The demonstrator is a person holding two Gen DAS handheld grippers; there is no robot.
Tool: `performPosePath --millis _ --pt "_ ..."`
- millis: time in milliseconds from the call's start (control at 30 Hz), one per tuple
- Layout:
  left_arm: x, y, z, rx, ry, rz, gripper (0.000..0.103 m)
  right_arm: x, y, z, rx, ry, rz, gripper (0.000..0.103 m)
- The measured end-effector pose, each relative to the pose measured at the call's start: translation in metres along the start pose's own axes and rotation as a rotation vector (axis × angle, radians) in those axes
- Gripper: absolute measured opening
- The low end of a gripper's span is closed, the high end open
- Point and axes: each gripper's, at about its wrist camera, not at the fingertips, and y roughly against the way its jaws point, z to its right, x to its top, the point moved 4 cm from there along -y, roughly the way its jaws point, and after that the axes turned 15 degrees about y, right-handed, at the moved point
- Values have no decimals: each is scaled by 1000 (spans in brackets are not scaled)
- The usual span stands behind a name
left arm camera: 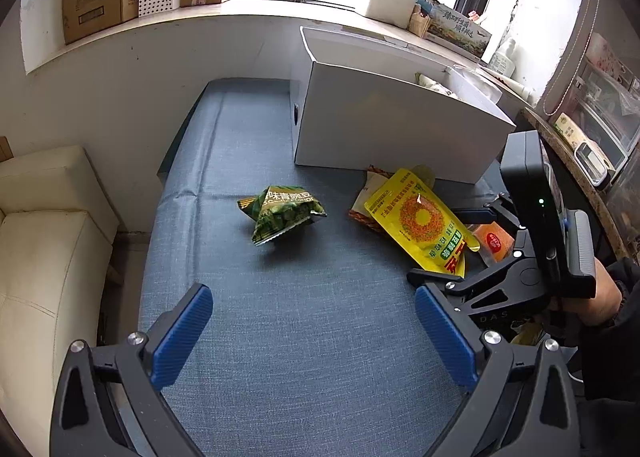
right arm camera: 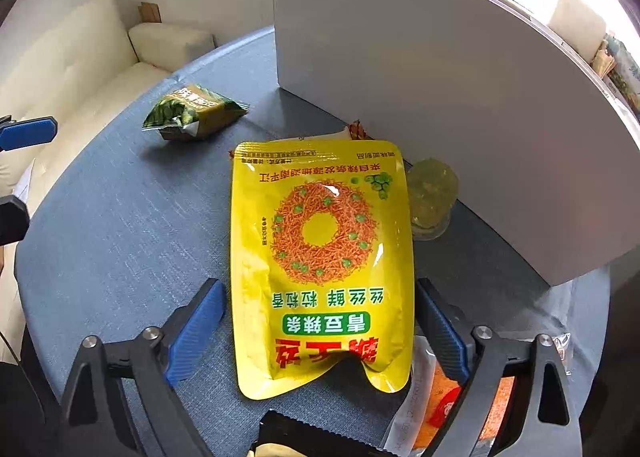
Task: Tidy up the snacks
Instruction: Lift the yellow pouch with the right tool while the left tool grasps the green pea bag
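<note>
Snack bags lie on the blue tablecloth [left arm camera: 280, 337] in front of a white box [left arm camera: 400, 129]. The yellow snack pouch [right arm camera: 320, 269] lies flat between the two blue fingers of the right gripper [right arm camera: 318, 333]. The fingers stand wide apart, one on each side of the pouch, and whether the pads touch it cannot be told. An orange packet [right arm camera: 444, 405] lies under the right finger. A green pea bag [left arm camera: 280, 213] sits apart, farther left. The left gripper [left arm camera: 312, 333] is spread wide over bare cloth, well apart from the bags, with nothing in it.
</note>
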Motion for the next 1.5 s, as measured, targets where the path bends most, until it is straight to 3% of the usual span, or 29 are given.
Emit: performPosePath --millis 100,200,400,633,867,1067,1100,1133,1200,1500 --pt "-1 -1 -1 3 3 0 103 0 -1 6 22 -21 0 103" --pt "-2 -4 -3 1 7 -8 103 -5 8 16 48 -47 33 80" --pt "-1 -9 -3 3 5 -17 103 -15 23 30 73 -116 71 50" --pt "20 -26 0 5 -5 -24 103 -25 58 46 125 -225 182 48" --pt "50 -73 5 46 -27 -60 103 -47 114 50 140 -319 319 48" --pt "59 -108 -6 109 -28 -101 102 -59 119 45 142 -360 345 48" --pt "59 -109 -7 99 -26 -106 95 -60 118 45 141 -368 344 48" --pt "58 -109 -8 94 -22 -105 77 -59 114 42 144 -375 340 48" --pt "60 -104 -8 99 -31 -84 69 -62 113 42 150 -390 337 48" --pt "61 -51 2 -22 10 -15 60 -57 106 32 167 -372 337 48"
